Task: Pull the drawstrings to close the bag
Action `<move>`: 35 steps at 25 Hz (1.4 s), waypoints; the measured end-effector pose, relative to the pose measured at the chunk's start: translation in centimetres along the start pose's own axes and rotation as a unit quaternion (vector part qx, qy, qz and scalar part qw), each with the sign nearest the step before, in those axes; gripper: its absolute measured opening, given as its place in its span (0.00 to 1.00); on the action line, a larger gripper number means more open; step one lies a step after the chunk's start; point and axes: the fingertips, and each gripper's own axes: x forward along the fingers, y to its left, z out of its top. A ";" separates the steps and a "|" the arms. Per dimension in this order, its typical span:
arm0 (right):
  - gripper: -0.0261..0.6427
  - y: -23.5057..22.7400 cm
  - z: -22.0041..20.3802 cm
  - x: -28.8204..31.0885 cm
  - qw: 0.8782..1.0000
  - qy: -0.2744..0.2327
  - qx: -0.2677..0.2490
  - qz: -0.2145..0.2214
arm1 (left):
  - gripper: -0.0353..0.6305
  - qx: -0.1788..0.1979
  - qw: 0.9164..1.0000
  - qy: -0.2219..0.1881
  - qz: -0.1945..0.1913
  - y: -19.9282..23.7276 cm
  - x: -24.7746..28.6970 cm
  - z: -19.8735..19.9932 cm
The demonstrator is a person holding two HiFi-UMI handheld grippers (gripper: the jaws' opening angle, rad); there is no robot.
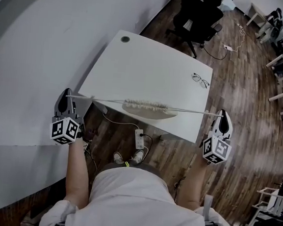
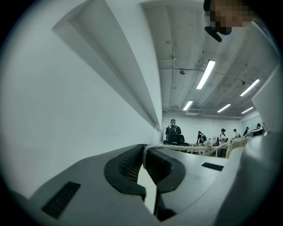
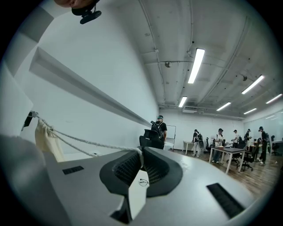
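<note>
A cream drawstring bag (image 1: 147, 108) hangs above the white table (image 1: 145, 71), its mouth gathered tight along taut white cords. My left gripper (image 1: 67, 97) is shut on the left drawstring (image 1: 98, 100), held out past the table's left edge. My right gripper (image 1: 222, 113) is shut on the right drawstring (image 1: 191, 110) at the table's right edge. In the left gripper view the cord (image 2: 185, 149) leaves the closed jaws rightward. From the right gripper view, two cords (image 3: 84, 142) run left to the bunched bag (image 3: 46, 141).
Eyeglasses (image 1: 200, 80) lie on the table's far right part. A round grommet (image 1: 125, 39) sits at its far left corner. A black office chair (image 1: 196, 16) stands beyond the table. A power strip (image 1: 140, 137) and cables lie on the wooden floor below. Several people stand far off.
</note>
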 end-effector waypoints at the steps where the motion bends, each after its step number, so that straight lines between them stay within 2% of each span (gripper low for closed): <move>1: 0.10 0.0 0.1 0.0 1.000 -0.002 -0.002 -0.001 | 0.08 -0.005 1.000 -0.001 0.001 0.0 0.0 0.0; 13: 0.10 -0.1 0.2 0.1 1.000 -0.003 -0.003 0.004 | 0.08 -0.031 0.999 -0.009 0.010 0.6 -0.1 0.4; 22: 0.10 -0.6 0.1 0.7 1.000 -0.003 0.015 0.007 | 0.08 -0.033 0.999 -0.009 0.020 1.4 0.1 0.7; 35: 0.10 0.2 0.9 1.6 1.000 -0.008 0.000 0.008 | 0.08 -0.043 0.999 -0.008 0.025 2.8 1.0 0.8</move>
